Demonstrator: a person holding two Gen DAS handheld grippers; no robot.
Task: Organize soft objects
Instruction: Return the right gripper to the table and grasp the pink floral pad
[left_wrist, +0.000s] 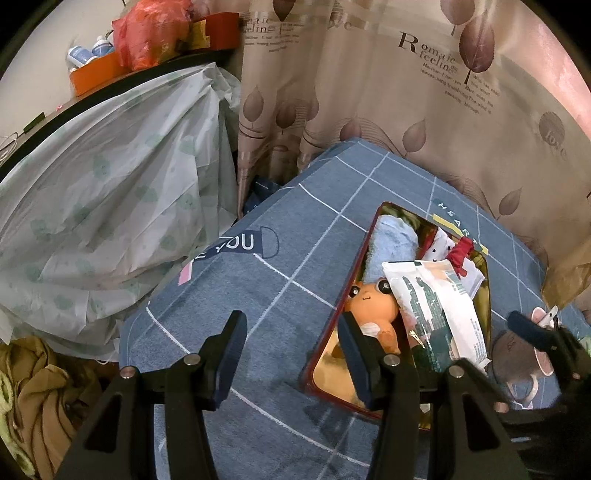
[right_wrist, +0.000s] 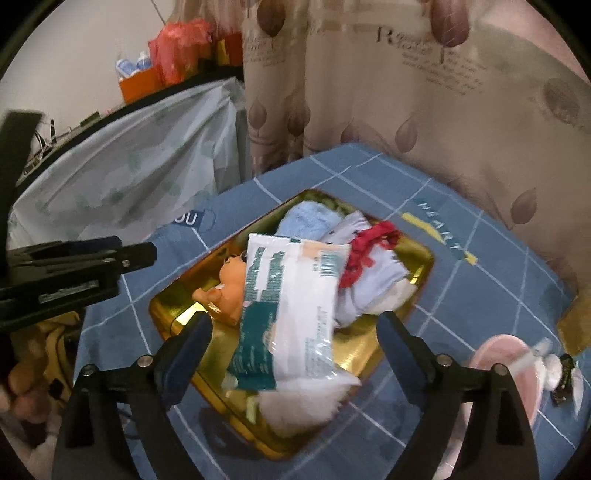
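Note:
A gold tray with a red rim (left_wrist: 325, 373) (right_wrist: 373, 354) lies on the blue checked cloth. In it are an orange plush toy (left_wrist: 373, 306) (right_wrist: 231, 291), a rolled light blue towel (left_wrist: 391, 243) (right_wrist: 306, 218), a white-and-green tissue pack (left_wrist: 436, 310) (right_wrist: 291, 314), a pale cloth with a red tie (right_wrist: 369, 266) and a white fluffy item (right_wrist: 306, 402). My left gripper (left_wrist: 291, 354) is open and empty at the tray's near left corner. My right gripper (right_wrist: 291, 354) is open and empty, hovering over the tissue pack. The right gripper also shows in the left wrist view (left_wrist: 543, 339).
A pink plush slipper (right_wrist: 495, 365) with a white trim lies right of the tray. A leaf-print curtain (left_wrist: 406, 92) hangs behind. A plastic-covered heap (left_wrist: 110, 206) stands at the left, with brown cloth (left_wrist: 40, 387) below it. The table's left edge is close.

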